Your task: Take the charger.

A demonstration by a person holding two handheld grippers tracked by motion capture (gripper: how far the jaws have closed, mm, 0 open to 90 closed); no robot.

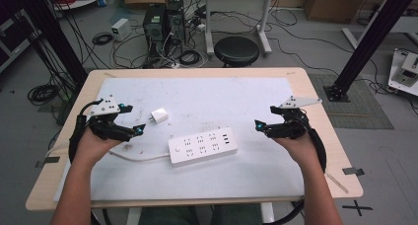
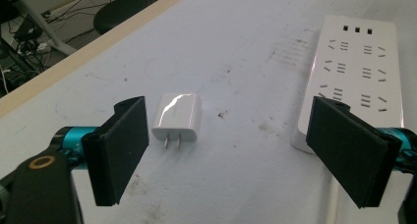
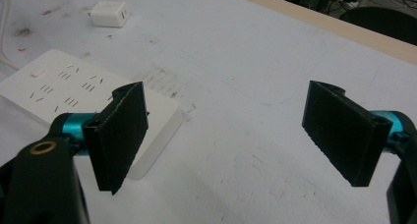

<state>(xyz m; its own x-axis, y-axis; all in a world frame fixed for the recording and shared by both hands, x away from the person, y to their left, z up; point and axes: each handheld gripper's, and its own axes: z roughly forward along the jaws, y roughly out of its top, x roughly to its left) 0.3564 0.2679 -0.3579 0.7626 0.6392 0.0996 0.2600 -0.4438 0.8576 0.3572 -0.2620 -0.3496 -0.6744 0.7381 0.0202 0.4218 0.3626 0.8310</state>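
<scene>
high view: left claw (image 1: 134,120) sits at the left-middle of the frame, held in a hand over the white mat (image 1: 256,96) on the counter (image 1: 315,94). jaws spread, nothing between the pads. right claw (image 1: 260,125) at right-middle, also spread, nothing pinched.

white charger (image 1: 158,117) lies flat on the mat just right of the left claw's tips, left of frame centre, not touching the claw. white power strip (image 1: 202,146) lies below and right of the charger, near frame centre, between the two claws, long side tilted slightly up to the right. its cable (image 1: 140,159) runs off left toward the left hand.

left gripper view: charger (image 2: 177,117) at centre-left, between the two jaws in the frame but farther out on the mat, prongs pointing toward the camera. power strip (image 2: 356,57) on the right side, partly behind the right-hand jaw. charger and strip well apart.

right gripper view: power strip (image 3: 74,94) at left, its near corner behind the left-hand jaw. charger (image 3: 109,13) at upper left, beyond the strip. bare mat between the jaws.

background in the high view: black stool (image 1: 237,51) past the far counter edge, computer towers (image 1: 161,22) and cables on the floor.
</scene>
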